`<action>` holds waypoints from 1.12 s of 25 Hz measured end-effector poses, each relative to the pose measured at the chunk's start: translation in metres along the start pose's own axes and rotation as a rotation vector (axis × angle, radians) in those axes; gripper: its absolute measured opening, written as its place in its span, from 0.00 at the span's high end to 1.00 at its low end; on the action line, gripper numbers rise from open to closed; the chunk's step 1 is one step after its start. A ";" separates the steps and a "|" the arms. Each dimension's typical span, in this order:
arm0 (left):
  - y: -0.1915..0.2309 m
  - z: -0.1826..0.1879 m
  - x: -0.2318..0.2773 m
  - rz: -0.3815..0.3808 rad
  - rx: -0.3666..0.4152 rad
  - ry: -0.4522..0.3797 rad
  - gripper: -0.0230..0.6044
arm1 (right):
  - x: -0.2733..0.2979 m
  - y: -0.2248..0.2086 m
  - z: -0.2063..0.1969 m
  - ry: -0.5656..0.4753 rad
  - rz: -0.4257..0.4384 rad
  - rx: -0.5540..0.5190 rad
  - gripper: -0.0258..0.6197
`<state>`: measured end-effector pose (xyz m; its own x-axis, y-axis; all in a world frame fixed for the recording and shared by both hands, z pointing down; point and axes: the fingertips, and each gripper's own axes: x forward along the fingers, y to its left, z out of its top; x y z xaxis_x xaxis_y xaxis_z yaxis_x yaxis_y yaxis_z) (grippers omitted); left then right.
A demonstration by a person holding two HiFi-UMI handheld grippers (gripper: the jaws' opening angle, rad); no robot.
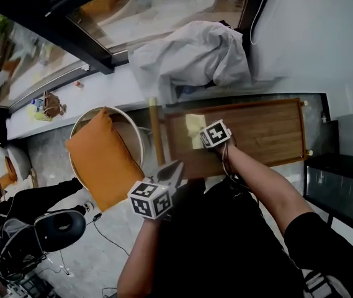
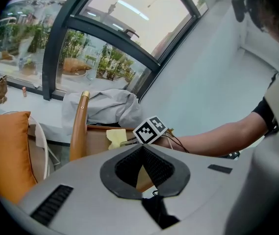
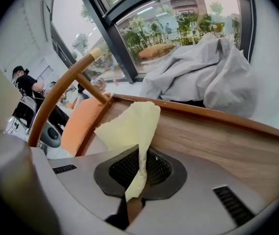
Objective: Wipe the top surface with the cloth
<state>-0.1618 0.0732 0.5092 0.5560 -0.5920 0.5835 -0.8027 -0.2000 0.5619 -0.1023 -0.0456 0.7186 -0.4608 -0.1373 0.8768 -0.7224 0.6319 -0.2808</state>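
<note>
Pinched tight in the right tongs (image 3: pixel 138 173): a pale yellow cloth (image 3: pixel 129 126), caught by a narrow fold, the loose end standing up and flopping forward over the wood. From the head view, lying on the left end of the wooden desk (image 1: pixel 269 132), toward its far edge, just beside the marker cube. Not clear from any view whether pressed flat to the top or only draped on it.

Off the near-left corner of the desk: the left tongs (image 2: pixel 142 168), closed tip to tip on nothing, only brown wood visible behind the pads. Idle, by the look of it, and pointed toward the working hand.

Left of the desk, an orange cushion (image 1: pixel 102 160) propped in a round white chair. On the sill beyond the far edge, a heap of grey-white fabric (image 1: pixel 195 54), not part of the job.

By way of progress: hard to call. No streak, damp patch or dust line to separate wiped wood from unwiped. Judging by position alone, at one end of a pass, with the long bare stretch to the right, out to the raised rim, most likely left to cover.
</note>
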 end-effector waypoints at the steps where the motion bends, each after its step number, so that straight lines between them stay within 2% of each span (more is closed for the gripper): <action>1: -0.003 0.001 0.005 0.002 -0.001 0.000 0.95 | -0.005 -0.010 -0.005 0.004 -0.008 0.003 0.91; 5: -0.021 0.005 0.022 -0.007 -0.006 -0.003 0.95 | -0.025 -0.043 -0.025 0.020 -0.035 0.007 0.91; 10: -0.050 0.004 0.045 -0.034 0.007 0.012 0.95 | -0.047 -0.079 -0.052 0.059 -0.046 0.071 0.91; 14: -0.069 -0.001 0.059 -0.045 0.007 0.026 0.95 | -0.064 -0.118 -0.055 0.012 -0.094 0.066 0.91; 22: -0.100 -0.008 0.084 -0.057 0.002 0.038 0.95 | -0.097 -0.176 -0.075 -0.013 -0.130 0.102 0.91; 28: -0.119 -0.013 0.101 -0.072 -0.005 0.043 0.95 | -0.123 -0.224 -0.092 -0.036 -0.196 0.144 0.91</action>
<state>-0.0074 0.0473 0.5095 0.6210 -0.5419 0.5662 -0.7593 -0.2368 0.6061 0.1632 -0.1001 0.7092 -0.3204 -0.2750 0.9065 -0.8647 0.4756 -0.1614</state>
